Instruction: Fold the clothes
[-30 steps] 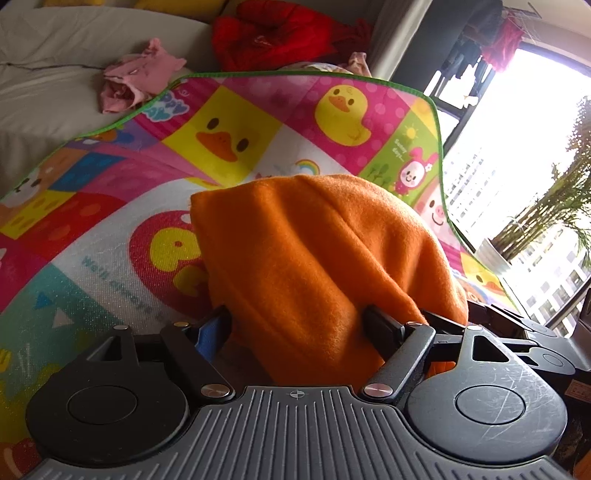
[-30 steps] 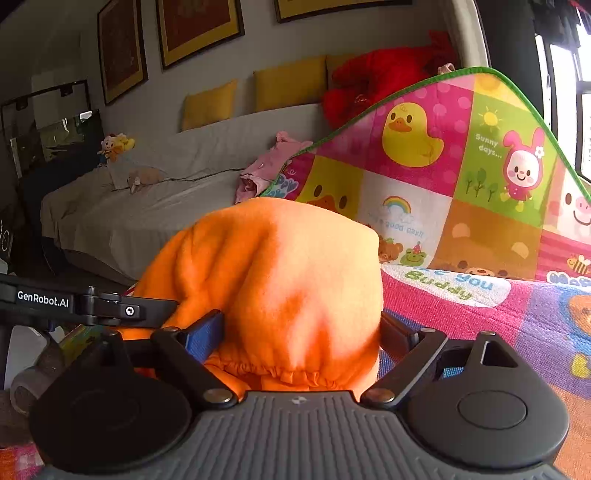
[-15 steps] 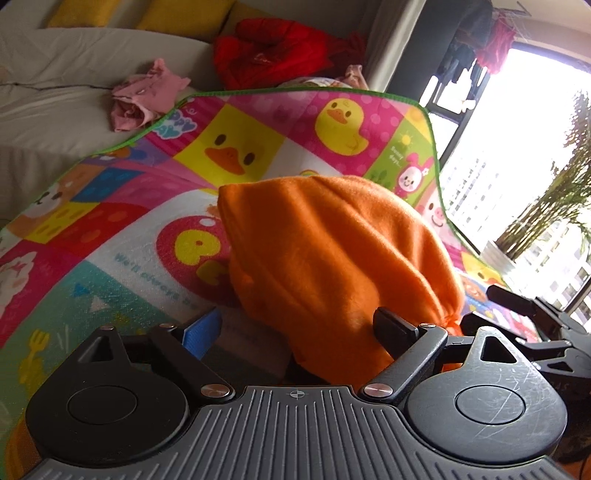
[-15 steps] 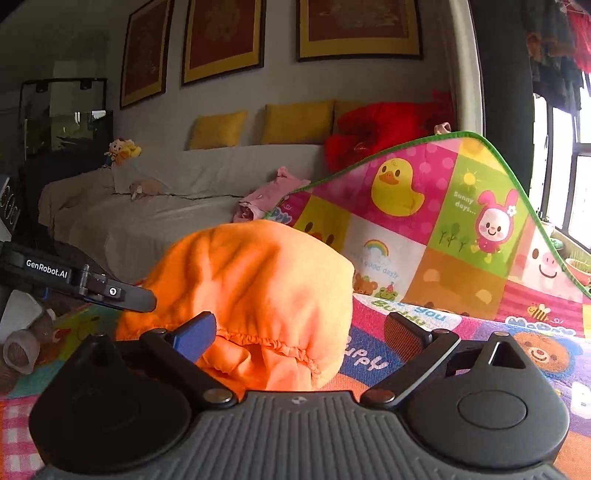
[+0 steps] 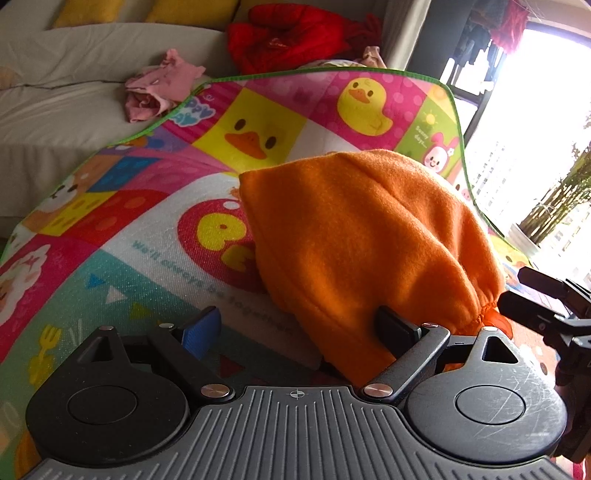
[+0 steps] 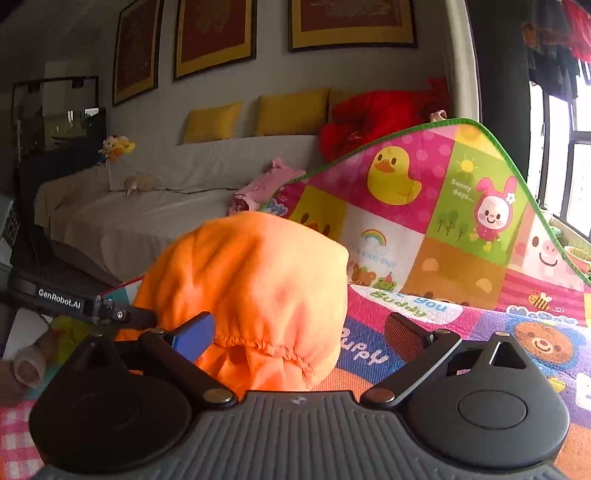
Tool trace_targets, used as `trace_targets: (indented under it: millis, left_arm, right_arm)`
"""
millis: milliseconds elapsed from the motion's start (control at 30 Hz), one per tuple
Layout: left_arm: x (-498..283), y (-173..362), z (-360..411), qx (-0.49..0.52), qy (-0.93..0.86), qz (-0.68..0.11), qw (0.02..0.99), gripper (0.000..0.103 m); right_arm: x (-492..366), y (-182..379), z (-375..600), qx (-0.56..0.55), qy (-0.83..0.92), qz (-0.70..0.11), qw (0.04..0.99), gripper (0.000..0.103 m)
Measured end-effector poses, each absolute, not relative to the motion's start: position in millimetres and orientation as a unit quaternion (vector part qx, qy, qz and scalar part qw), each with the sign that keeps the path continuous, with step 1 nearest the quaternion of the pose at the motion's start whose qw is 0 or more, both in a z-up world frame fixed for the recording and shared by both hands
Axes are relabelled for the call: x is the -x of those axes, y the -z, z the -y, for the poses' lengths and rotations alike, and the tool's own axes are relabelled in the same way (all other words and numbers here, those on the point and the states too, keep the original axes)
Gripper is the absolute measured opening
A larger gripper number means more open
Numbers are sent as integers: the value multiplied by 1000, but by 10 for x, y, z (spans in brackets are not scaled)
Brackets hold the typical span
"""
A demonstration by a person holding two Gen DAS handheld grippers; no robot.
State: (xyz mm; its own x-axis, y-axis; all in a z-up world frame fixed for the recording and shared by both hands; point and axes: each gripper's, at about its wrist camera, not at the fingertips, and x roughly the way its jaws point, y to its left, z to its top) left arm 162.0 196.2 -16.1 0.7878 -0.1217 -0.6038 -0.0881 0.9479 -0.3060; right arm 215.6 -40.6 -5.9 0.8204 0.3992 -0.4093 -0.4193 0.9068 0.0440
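A folded orange fleece garment lies bunched on a colourful cartoon play mat. My left gripper stands open at the garment's near edge. Its black finger touches the cloth and its blue finger is clear, over bare mat. In the right wrist view the same garment shows its gathered hem toward me. My right gripper is open too, with the hem against the blue finger and a gap to the other pad. Each gripper shows at the edge of the other's view.
The mat's far part rises with a green-trimmed edge. Behind it is a grey-covered sofa with a crumpled pink garment, a red one and yellow cushions. A bright window is at the right.
Both grippers have opened wider and let go of the orange garment, which now lies on the mat. The right gripper drew back slightly; the garment sits smaller in both views.
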Motion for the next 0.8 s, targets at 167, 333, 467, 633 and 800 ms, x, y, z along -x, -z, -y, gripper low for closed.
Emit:
trace_targets:
  millis: [167, 333, 467, 633, 800]
  left_arm:
    - [-1454, -76, -1954, 167, 30, -287, 943, 93]
    - [-1533, -317, -1829, 182, 83, -235, 951, 93]
    - [-1818, -263, -1778, 199, 105, -249, 942, 92]
    - [-2126, -69, -1819, 209, 110, -287, 929, 92]
    - [-2231, 189, -1937, 237, 109, -305, 916, 94]
  right_arm:
    - [-2297, 104, 445, 19, -190, -231, 954, 99]
    - [-2396, 246, 207, 44, -201, -259, 944, 99]
    - [-2333, 253, 64, 84, -224, -251, 938, 99]
    - [-2398, -5, 356, 22, -244, -243, 939, 101]
    - [-2835, 51, 695, -123, -222, -302, 919, 103]
